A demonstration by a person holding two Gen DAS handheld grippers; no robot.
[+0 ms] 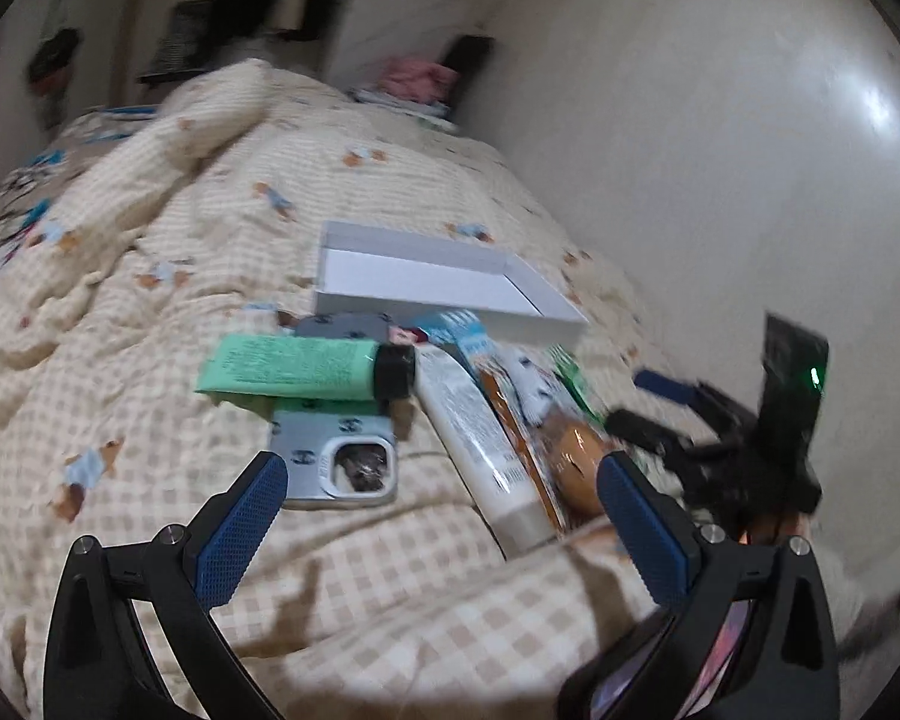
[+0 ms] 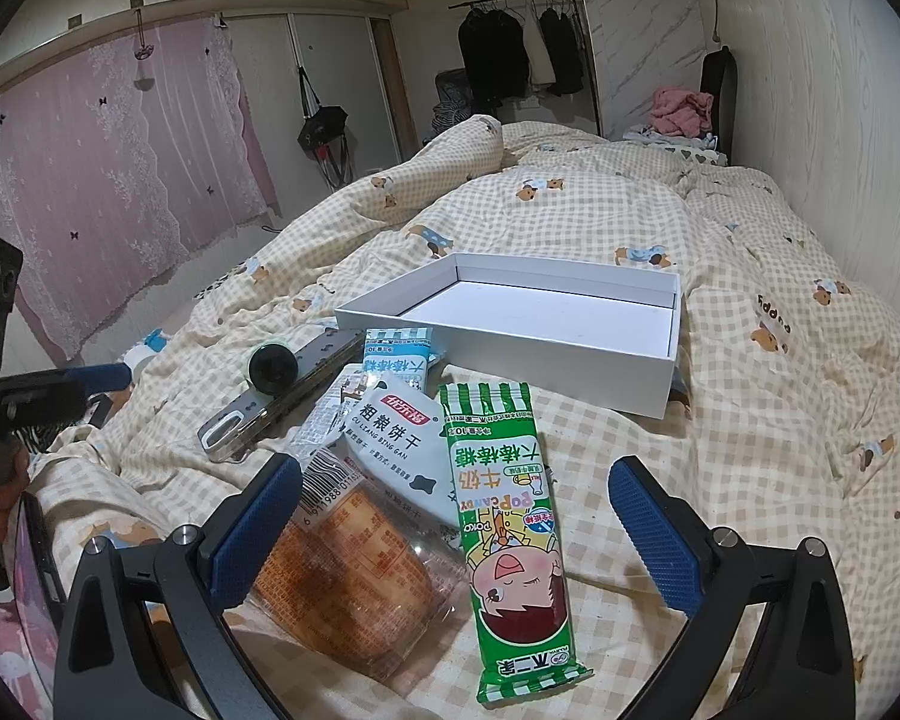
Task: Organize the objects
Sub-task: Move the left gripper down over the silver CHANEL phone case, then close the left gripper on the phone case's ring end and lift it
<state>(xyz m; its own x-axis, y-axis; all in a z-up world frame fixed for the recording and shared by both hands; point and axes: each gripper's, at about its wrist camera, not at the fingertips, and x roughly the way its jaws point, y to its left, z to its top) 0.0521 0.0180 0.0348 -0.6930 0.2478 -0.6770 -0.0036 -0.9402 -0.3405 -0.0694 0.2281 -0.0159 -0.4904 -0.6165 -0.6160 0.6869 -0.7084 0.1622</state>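
A shallow white box (image 2: 546,324) lies open and empty on the checked quilt; it also shows in the left wrist view (image 1: 426,282). In front of it lie a green candy packet (image 2: 510,534), a wrapped bread bun (image 2: 354,576), a white biscuit packet (image 2: 396,438), a blue-white packet (image 2: 396,357), a silver phone case (image 1: 336,456) and a green tube with a black cap (image 1: 294,369). A white tube (image 1: 480,450) lies beside them. My right gripper (image 2: 456,504) is open, low over the bun and candy packet. My left gripper (image 1: 444,504) is open, just short of the phone case and white tube.
The quilt (image 2: 750,360) is rumpled, with a rolled ridge (image 2: 450,162) at the back. A wall (image 2: 840,120) runs along the right of the bed. Pink curtains (image 2: 120,180) and a clothes rail (image 2: 522,48) stand beyond. The left gripper shows at the left edge (image 2: 24,408).
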